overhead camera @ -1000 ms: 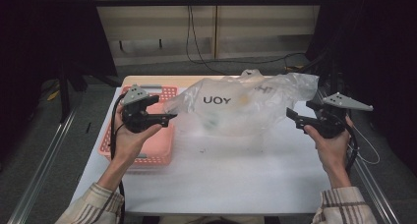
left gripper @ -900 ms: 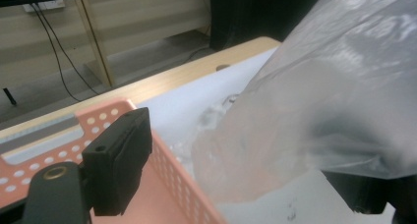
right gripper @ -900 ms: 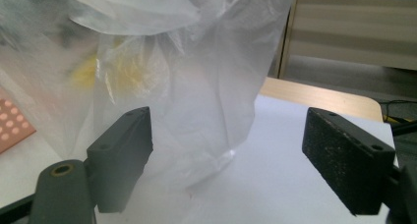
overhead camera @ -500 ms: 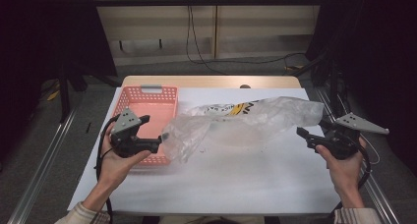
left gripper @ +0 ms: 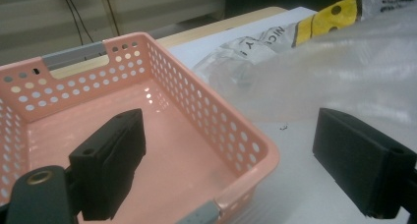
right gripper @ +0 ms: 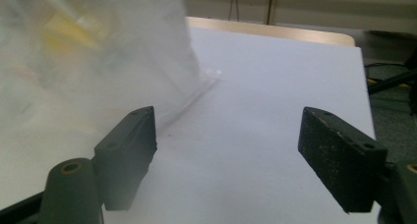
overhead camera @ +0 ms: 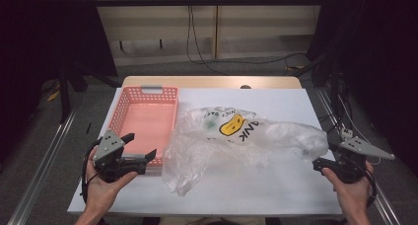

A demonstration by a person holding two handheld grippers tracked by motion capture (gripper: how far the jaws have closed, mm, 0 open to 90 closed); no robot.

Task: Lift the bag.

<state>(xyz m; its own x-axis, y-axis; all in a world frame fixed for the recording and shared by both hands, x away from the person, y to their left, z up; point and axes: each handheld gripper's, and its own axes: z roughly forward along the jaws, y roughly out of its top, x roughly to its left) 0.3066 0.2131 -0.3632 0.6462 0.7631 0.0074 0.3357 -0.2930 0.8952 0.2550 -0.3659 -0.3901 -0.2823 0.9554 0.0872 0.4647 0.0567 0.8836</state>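
Grippers left and right low, open.

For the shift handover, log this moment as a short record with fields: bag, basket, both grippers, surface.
bag: clear plastic bag with a yellow smiley print, lying crumpled on the table, held by neither gripper
basket: pink perforated basket, nothing in it, left of the bag
left gripper: left gripper open, jaws have just been opening, nothing between them, over the basket's near corner
right gripper: right gripper open, nothing between the jaws, just off the bag's right end
surface: white table sheet
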